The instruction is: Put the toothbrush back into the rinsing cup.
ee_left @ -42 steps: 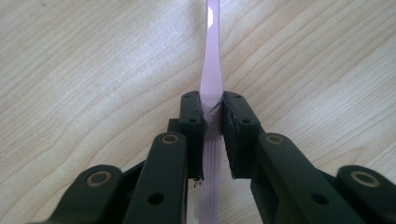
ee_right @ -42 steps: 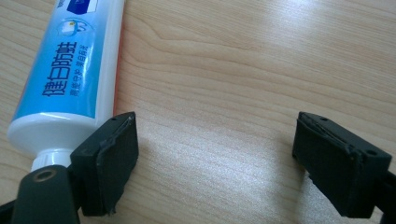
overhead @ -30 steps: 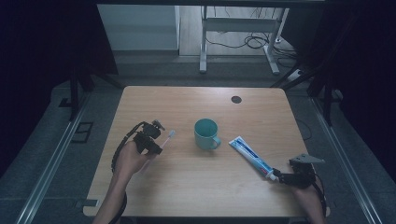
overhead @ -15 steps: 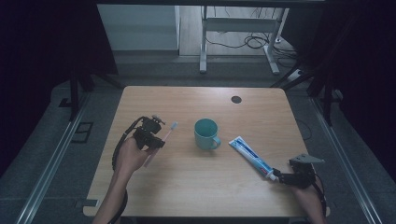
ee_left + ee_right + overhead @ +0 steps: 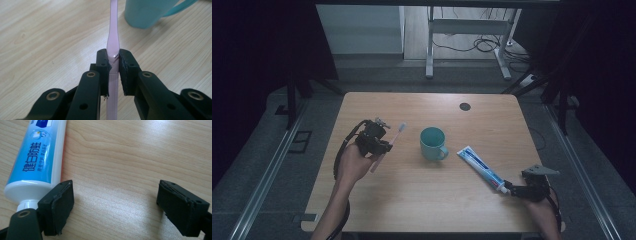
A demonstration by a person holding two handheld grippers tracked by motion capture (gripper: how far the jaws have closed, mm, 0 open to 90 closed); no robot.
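Observation:
My left gripper (image 5: 379,145) (image 5: 113,58) is shut on a pink toothbrush (image 5: 390,142) (image 5: 113,32), lifted over the table's left half, bristle end pointing toward a teal mug (image 5: 432,143) (image 5: 147,11). The mug stands upright near the table's middle. A blue-and-white toothpaste tube (image 5: 479,168) (image 5: 37,155) lies flat to the mug's right, cap toward the front edge. Just beside that cap my right gripper (image 5: 512,190) (image 5: 115,206) rests low on the table, open, with bare wood between its jaws and the tube just outside its left jaw.
The wooden table (image 5: 427,210) has a small dark round cap (image 5: 465,106) near its back right corner. Behind the table stand a metal frame (image 5: 467,30) and floor cables. Dark curtains hang at both sides.
My left gripper has carried the toothbrush up and slightly toward the mug. The right gripper and the toothpaste tube have stayed where they were.

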